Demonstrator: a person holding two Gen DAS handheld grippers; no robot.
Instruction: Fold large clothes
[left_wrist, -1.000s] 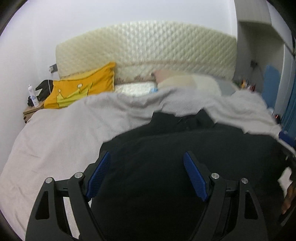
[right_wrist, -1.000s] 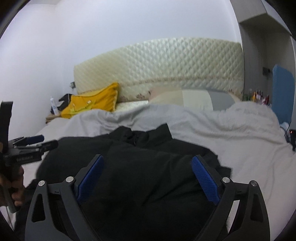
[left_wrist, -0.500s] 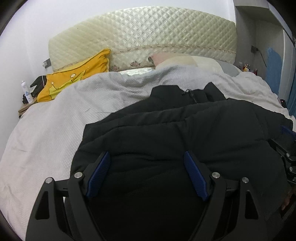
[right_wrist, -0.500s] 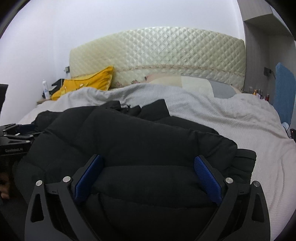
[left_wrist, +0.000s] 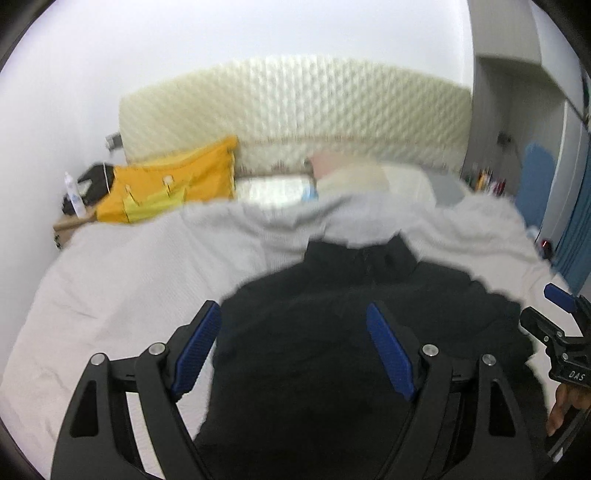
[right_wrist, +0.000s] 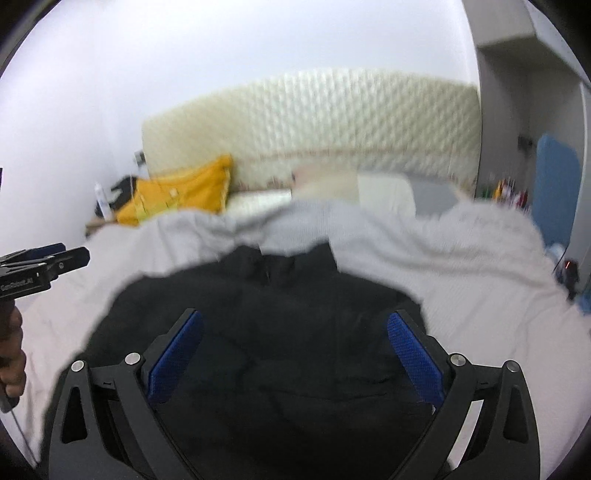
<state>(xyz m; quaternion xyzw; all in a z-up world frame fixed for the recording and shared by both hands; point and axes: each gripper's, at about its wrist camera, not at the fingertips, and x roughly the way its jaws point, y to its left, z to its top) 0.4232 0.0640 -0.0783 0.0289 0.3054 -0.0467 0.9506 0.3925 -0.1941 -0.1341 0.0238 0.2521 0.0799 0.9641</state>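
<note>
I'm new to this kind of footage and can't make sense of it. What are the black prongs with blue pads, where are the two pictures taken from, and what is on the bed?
No robot here: a person holds a two-finger gripper tool in each hand, each with a fisheye camera looking along its fingers. One picture comes from the left gripper, the other from the right gripper. The blue pads are the fingertips; both grippers stand open and hold nothing. Below them a black padded jacket lies on a bed covered by a light grey blanket. Behind are a yellow pillow and a cream quilted headboard. Each view catches the other gripper at its edge. Both pictures are motion-blurred.
</note>
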